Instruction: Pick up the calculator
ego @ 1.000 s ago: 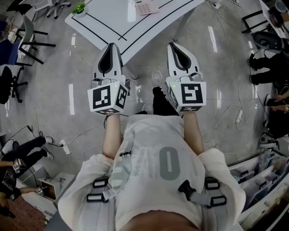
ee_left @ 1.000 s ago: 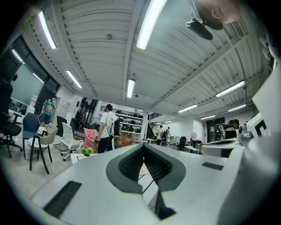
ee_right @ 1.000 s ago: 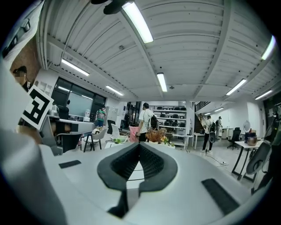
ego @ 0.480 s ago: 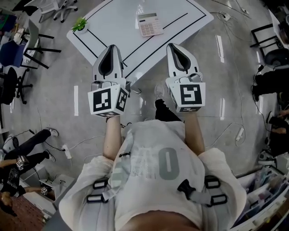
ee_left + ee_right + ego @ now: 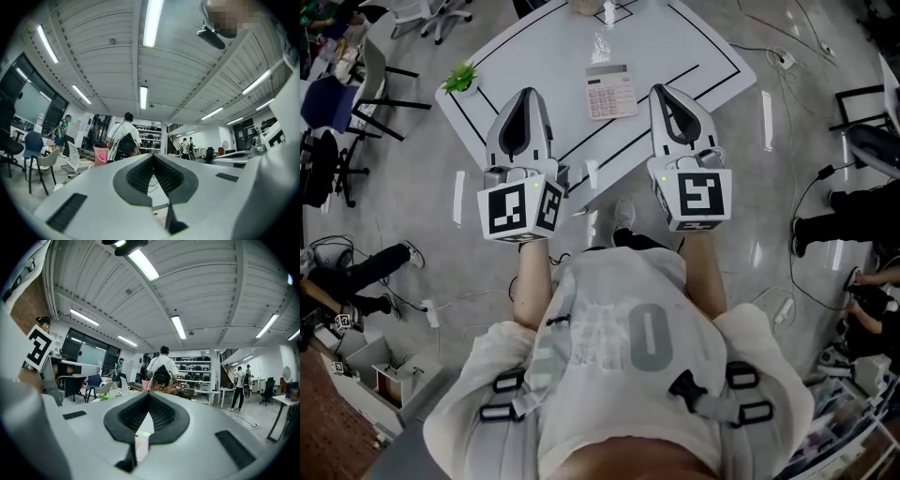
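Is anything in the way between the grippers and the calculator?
Nothing visible is. The calculator lies on bare table, just ahead of the left gripper and right gripper. The plant sits off at the table's left corner, out of the way.

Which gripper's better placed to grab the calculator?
Right, probably. The right gripper looks nearer the calculator than the left gripper. Both are shut and empty, so either must open first.
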The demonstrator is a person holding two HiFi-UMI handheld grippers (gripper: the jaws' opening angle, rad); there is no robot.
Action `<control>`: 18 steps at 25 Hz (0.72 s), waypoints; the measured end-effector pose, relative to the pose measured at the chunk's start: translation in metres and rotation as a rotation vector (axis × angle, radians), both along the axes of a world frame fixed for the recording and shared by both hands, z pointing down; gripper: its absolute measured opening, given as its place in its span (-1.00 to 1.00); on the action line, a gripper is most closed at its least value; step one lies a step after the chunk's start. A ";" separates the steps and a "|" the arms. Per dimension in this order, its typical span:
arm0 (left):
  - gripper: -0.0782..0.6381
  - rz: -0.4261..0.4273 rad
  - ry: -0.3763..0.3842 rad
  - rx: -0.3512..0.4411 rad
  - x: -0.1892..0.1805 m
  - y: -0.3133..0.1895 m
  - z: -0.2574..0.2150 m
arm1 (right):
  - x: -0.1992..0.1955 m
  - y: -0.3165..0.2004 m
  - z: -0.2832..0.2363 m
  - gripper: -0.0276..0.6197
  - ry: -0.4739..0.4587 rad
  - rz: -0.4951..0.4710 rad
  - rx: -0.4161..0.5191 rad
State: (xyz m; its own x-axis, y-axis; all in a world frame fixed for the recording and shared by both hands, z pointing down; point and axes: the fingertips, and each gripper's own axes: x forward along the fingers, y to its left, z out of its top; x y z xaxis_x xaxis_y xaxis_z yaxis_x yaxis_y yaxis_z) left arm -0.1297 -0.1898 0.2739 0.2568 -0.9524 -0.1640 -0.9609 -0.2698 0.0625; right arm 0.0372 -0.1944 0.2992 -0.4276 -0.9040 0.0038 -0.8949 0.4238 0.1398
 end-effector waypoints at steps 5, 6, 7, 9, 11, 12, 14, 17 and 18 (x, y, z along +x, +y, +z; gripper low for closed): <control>-0.73 -0.030 -0.004 0.011 0.009 -0.019 -0.001 | 0.007 -0.026 0.006 -0.90 0.007 -0.033 -0.006; -0.73 -0.036 -0.004 0.009 0.009 -0.020 -0.001 | 0.007 -0.028 0.007 -0.90 0.006 -0.039 -0.007; -0.73 -0.041 -0.003 0.008 0.010 -0.021 0.000 | 0.007 -0.028 0.007 -0.90 0.006 -0.044 -0.008; -0.73 -0.050 -0.001 0.005 0.011 -0.024 0.000 | 0.009 -0.031 0.008 -0.90 0.010 -0.050 -0.009; -0.73 -0.056 -0.007 0.003 0.013 -0.025 -0.001 | 0.010 -0.034 0.010 -0.90 0.009 -0.055 -0.014; -0.73 -0.059 -0.012 0.003 0.014 -0.026 -0.001 | 0.011 -0.035 0.010 -0.90 0.003 -0.058 -0.016; -0.73 -0.057 -0.022 0.008 0.017 -0.028 -0.004 | 0.013 -0.038 0.008 -0.90 -0.010 -0.056 -0.011; -0.73 -0.041 -0.034 0.022 0.023 -0.033 -0.010 | 0.020 -0.043 0.003 -0.90 -0.025 -0.038 0.007; -0.73 -0.036 -0.033 0.028 0.025 -0.035 -0.011 | 0.021 -0.045 0.002 -0.90 -0.029 -0.033 0.012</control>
State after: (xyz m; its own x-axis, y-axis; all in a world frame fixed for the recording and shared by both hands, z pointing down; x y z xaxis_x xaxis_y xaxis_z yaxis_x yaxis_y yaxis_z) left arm -0.1051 -0.2243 0.2630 0.2282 -0.9564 -0.1822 -0.9714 -0.2362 0.0233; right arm 0.0583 -0.2398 0.3011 -0.4570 -0.8892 -0.0193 -0.8841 0.4518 0.1193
